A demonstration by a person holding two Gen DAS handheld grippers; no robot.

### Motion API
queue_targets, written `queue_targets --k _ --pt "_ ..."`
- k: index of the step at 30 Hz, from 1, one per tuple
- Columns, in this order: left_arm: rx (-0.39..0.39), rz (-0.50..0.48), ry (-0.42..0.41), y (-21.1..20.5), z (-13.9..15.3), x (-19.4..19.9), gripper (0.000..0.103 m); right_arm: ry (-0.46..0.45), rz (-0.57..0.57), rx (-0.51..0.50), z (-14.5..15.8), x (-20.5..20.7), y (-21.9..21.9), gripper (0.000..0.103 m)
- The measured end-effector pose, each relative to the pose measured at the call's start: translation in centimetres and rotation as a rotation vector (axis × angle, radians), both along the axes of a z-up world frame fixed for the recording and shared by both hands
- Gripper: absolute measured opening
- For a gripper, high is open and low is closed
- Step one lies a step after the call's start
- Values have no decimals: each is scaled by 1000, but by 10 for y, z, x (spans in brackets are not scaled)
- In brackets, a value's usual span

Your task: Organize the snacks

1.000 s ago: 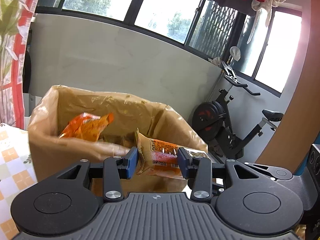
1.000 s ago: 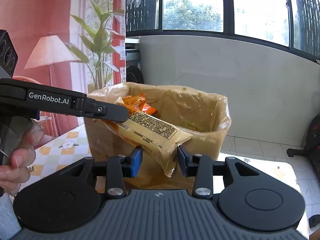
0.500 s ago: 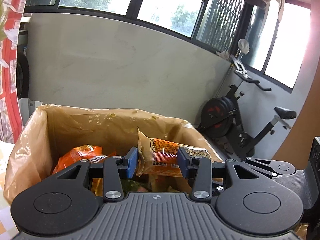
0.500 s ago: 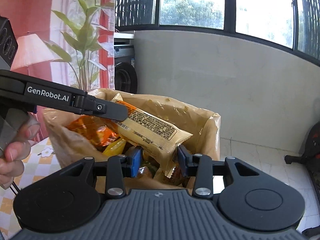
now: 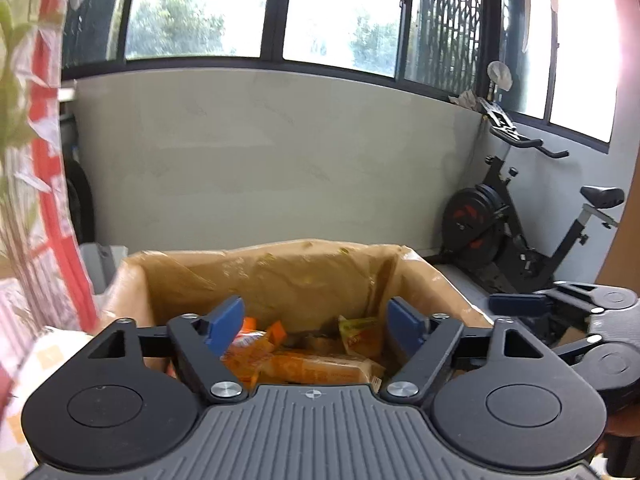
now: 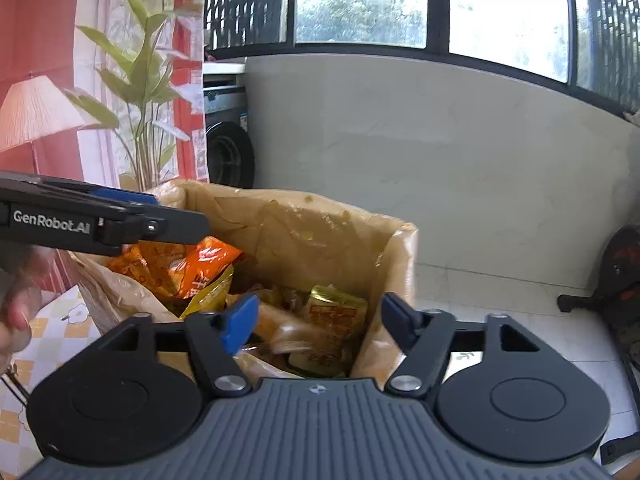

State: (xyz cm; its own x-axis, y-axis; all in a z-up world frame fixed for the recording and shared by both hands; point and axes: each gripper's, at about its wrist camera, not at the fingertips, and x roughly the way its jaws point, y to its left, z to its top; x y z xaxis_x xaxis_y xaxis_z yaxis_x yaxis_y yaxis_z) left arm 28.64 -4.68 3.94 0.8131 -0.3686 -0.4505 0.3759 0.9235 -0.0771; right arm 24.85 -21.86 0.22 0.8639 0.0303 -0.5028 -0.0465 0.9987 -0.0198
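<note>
A cardboard box lined with a tan plastic bag [image 5: 280,276] [image 6: 320,232] holds several snack packets. My left gripper [image 5: 316,320] is open and empty above the box; below it lies a long orange and yellow packet [image 5: 320,368]. My right gripper [image 6: 316,324] is open and empty over the box's near rim, above a gold packet [image 6: 336,308] and a blurred pale packet [image 6: 288,336]. Orange packets [image 6: 188,264] are piled at the box's left side. The left gripper's arm [image 6: 100,224] crosses the right wrist view's left side.
An exercise bike [image 5: 520,232] stands on the floor to the right of the box. A low grey wall [image 5: 280,152] under windows lies behind. A potted plant [image 6: 140,88] and a red curtain stand at the left. A checked tablecloth [image 6: 48,332] shows under the box.
Both grippers opened and let go of the long packet they held between them; it dropped into the box. Both grippers moved forward over the box.
</note>
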Motion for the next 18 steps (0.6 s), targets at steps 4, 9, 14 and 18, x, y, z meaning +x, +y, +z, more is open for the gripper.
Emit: queue_targets --k 4,9,14,18 --pt "21 20 -35 4 13 -17 87 -40 -28 54 13 -18 -3 90" --pt "52 56 -78 12 30 -41 89 -86 -67 97 29 -44 -3 97" --pt "57 101 -111 24 46 -69 93 -109 -93 100 46 -67 10 100" --pt "52 128 -124 38 58 -91 94 -126 -121 98 58 -87 22 102"
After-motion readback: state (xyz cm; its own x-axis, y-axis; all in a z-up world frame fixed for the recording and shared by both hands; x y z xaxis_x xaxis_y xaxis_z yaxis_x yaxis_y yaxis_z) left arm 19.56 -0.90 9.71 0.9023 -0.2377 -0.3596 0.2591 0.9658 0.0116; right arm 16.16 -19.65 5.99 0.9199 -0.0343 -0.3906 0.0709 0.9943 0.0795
